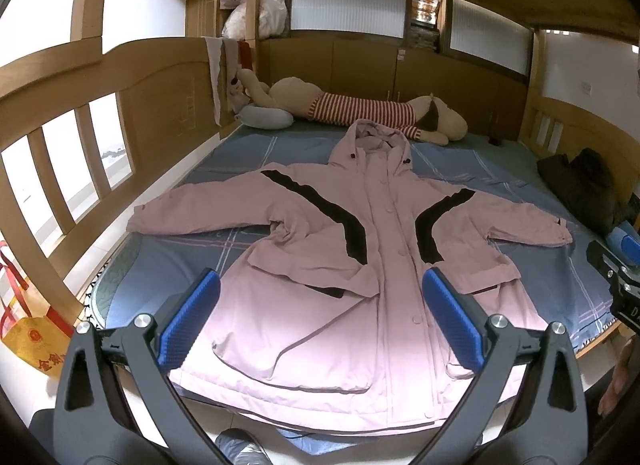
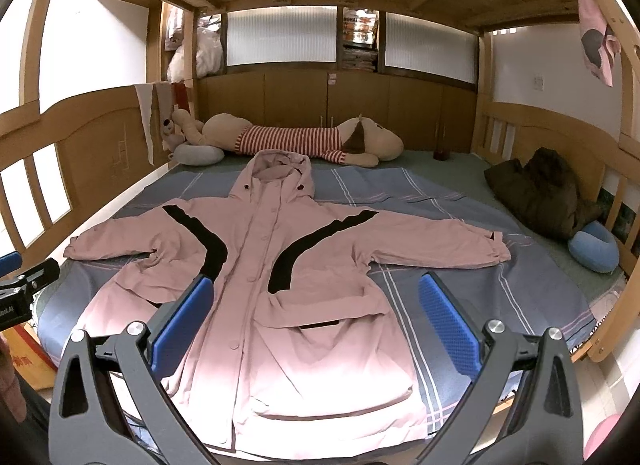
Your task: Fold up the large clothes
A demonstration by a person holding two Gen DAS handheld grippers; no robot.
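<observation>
A large pink hooded coat [image 1: 384, 249] [image 2: 260, 277] with black curved stripes lies flat and face up on the bed, front buttoned, both sleeves spread sideways, hood toward the far wall. My left gripper [image 1: 320, 285] hovers above the coat's lower half, open, with nothing between its blue pads [image 1: 188, 321]. Open as well, my right gripper [image 2: 316, 289] hangs over the coat's lower right side and holds nothing. The hem sits at the near edge of the bed.
The bed has a blue striped sheet [image 2: 500, 297] and wooden rails [image 1: 60, 169]. A long plush dog [image 2: 304, 141] in a striped shirt lies by the far wall. A dark crumpled garment [image 2: 548, 189] and a blue ring cushion [image 2: 596, 245] sit at right. A yellow bag [image 1: 32, 337] stands on the floor at left.
</observation>
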